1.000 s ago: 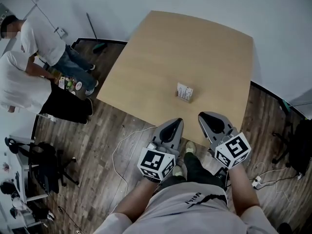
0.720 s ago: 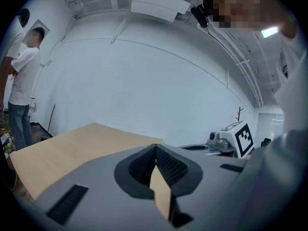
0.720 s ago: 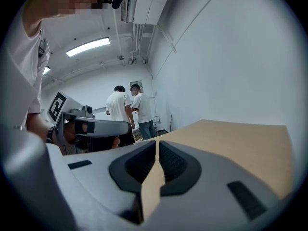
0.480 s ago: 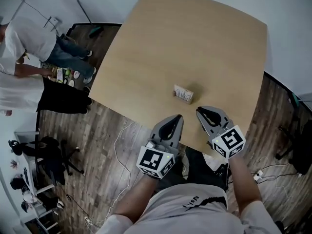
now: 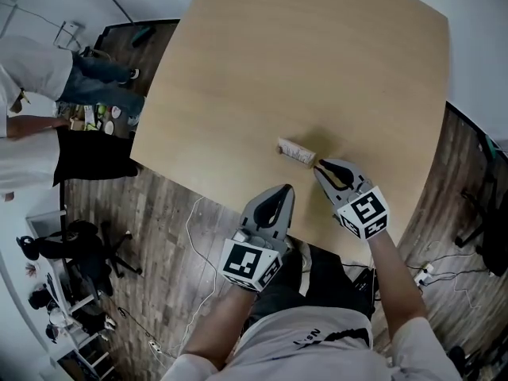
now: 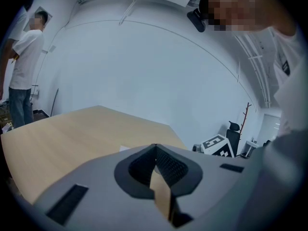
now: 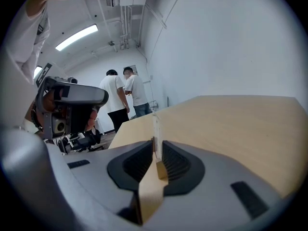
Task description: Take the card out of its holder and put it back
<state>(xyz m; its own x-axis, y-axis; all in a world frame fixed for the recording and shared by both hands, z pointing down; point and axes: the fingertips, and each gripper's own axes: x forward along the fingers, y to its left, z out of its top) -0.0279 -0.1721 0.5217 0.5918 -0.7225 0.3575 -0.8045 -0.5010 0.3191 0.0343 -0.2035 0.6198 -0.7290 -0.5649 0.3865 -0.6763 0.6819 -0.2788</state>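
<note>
Head view — a light wooden table point(image 5: 317, 54) fills the upper frame. At centre, a small white card point(image 5: 292, 148) stands in its low holder point(image 5: 306, 158), with the right gripper point(image 5: 319, 166) at its lower-right end.

Left gripper view — the left gripper point(image 6: 155, 147) is clenched and empty.

Right gripper view — the jaws are clamped on the card's thin edge point(image 7: 155, 126).
</note>
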